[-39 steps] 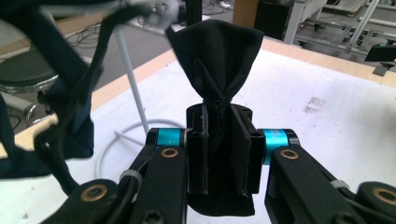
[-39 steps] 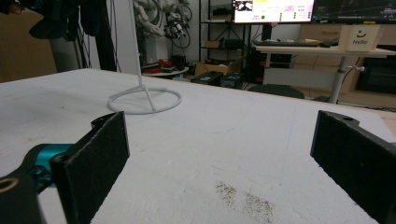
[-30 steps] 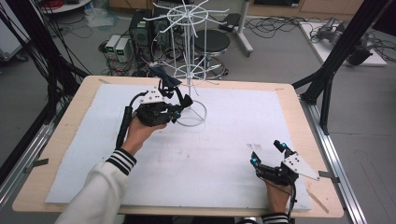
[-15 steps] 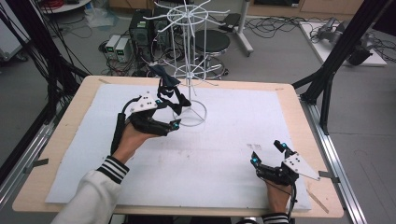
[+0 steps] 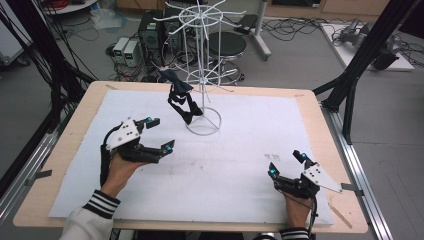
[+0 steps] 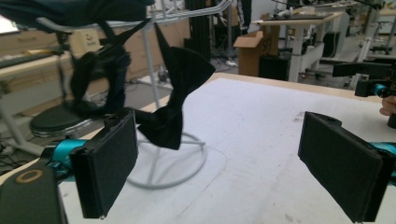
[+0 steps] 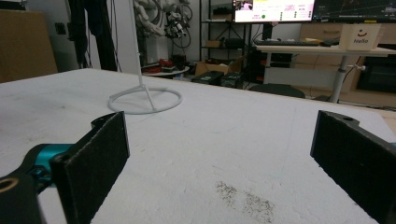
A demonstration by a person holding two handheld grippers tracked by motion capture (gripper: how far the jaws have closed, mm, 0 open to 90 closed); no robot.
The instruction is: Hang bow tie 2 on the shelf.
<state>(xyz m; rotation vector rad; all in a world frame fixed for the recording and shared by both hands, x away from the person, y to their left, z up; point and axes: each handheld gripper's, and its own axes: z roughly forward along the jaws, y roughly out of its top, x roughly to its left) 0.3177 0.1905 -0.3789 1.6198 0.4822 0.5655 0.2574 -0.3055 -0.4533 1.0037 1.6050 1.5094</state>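
Black bow tie [image 5: 181, 100] hangs by its strap from a lower arm of the white wire display rack [image 5: 202, 75], clear of the counter [image 5: 65, 150]. In the left gripper view the bow [image 6: 175, 93] dangles just beyond the jaws, with the strap looped over the rack's arm up and to the left. Nothing touches it — it hangs on its own weight.

Left hand-held gripper [image 5: 159, 135] sits over the white mat [image 5: 240, 165], near the rack's ring base [image 5: 204, 121] but apart from it. Its jaws have just been opening and now stand wide apart, nothing between them — the pads [image 6: 112, 163] show bare in its own view. It reads as a release: the tie is let go and the hand is off the rack.

Right hand-held gripper [image 5: 287, 165] rests low at the near right of the mat, well apart from rack and tie. Its jaws also stand wide, empty; bare mat shows between the pads [image 7: 93, 158], and the ring base [image 7: 144, 100] is far ahead.

Judgement on progress: the hanging step looks done — tie on the rack, both hand-held grippers free. What may be left is small: check that the strap sits securely on the arm and does not slip, then pull the left hand fully back. No other garment or accessory lies on the mat to be hung. The rack's other arms are bare.
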